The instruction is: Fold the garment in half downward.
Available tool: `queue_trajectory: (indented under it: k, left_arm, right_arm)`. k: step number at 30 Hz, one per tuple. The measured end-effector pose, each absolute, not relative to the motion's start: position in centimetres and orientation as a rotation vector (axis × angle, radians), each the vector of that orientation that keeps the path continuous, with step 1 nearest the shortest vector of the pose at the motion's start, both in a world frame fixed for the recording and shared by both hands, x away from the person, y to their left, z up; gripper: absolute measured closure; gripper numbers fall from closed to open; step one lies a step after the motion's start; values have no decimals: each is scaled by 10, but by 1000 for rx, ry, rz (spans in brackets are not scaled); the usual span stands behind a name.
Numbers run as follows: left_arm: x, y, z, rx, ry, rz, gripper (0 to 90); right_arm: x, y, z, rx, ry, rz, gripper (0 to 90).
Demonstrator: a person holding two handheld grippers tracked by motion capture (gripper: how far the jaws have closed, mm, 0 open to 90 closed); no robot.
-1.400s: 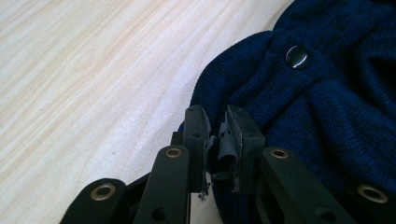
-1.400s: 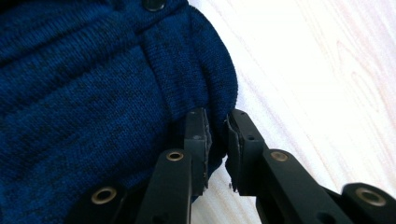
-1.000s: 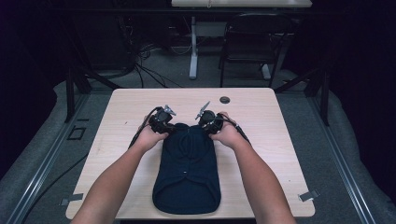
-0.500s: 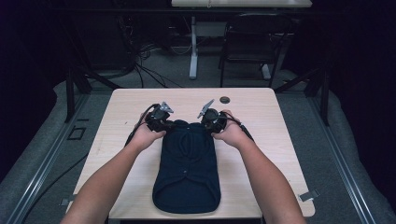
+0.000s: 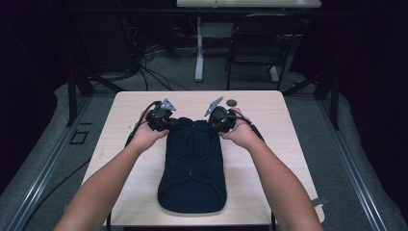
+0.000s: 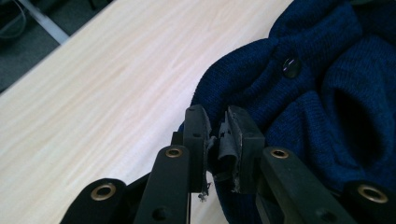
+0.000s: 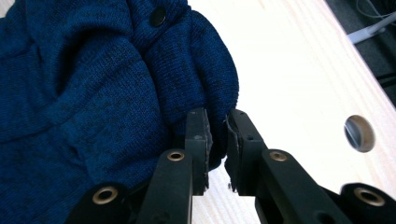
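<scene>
A dark navy knitted garment lies folded lengthwise on the light wooden table, with its far end bunched between my hands. My left gripper holds the far left corner, and in the left gripper view it is shut on the knit edge below a dark button. My right gripper holds the far right corner. In the right gripper view it pinches a fold of the garment, with another button farther up.
A round cable hole sits in the tabletop just beyond my right gripper, and the right gripper view shows the hole too. Bare wood flanks the garment. Behind the table are a chair, a white table leg and floor cables.
Both hands have moved slightly toward the table's far edge, drawing the garment's far end with them. Both grippers stay clamped on the fabric.
</scene>
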State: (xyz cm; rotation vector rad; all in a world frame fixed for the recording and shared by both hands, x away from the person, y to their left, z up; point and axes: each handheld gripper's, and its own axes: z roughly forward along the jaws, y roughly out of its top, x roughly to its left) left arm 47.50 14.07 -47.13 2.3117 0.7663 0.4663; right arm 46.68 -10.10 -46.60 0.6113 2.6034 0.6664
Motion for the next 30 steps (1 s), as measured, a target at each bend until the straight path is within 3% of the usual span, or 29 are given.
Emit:
queue_trajectory:
  k: [30]
  left_arm:
    - [485, 143, -401, 2195, 721, 712, 789]
  right_arm:
    - [477, -93, -395, 540, 2359, 655, 792]
